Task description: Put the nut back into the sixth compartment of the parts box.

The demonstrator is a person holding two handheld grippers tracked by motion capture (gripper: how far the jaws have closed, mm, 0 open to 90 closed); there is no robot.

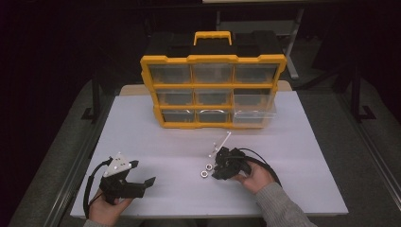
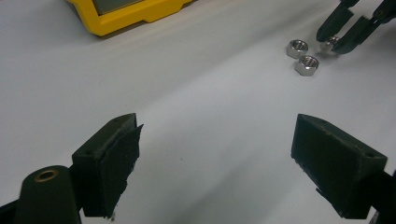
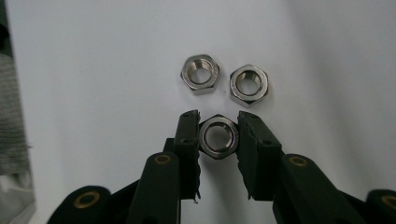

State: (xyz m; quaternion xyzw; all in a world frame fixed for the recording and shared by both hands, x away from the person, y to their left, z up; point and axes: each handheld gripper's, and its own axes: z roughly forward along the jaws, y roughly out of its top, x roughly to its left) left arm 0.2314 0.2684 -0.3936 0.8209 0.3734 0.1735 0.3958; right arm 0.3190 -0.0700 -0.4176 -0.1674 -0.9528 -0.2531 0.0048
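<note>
- The right gripper (image 3: 218, 128) has its two black jaws pinched on a steel hex nut (image 3: 218, 136), one pad pressed on each of two opposite flats, the nut lying flat on the white table (image 3: 93, 70).
- In the high view the right gripper (image 1: 216, 171) sits right of the table's middle, near the front edge, held by the person's right hand (image 1: 256, 178) in a grey sleeve.
- Two more loose nuts lie just beyond the held one, side by side and close together but apart from it: one to the left (image 3: 200, 73) and one to the right (image 3: 249, 84) as the right gripper view shows them.
- The left gripper (image 2: 217, 154) has its jaws spread wide with only bare table between them; in the high view it (image 1: 144, 176) rests at the near left, well apart from the nuts, held by the left hand (image 1: 108, 208).
- A yellow organizer case (image 1: 213, 90) with clear drawers and a yellow handle stands upright at the far side of the table; its lower right drawer (image 1: 255, 111) is pulled out.
- A small white part (image 1: 220, 144) lies between the case and the right gripper; too small to make out.
- No brand, label or writing can be read on the case, the nuts or the grippers.
</note>
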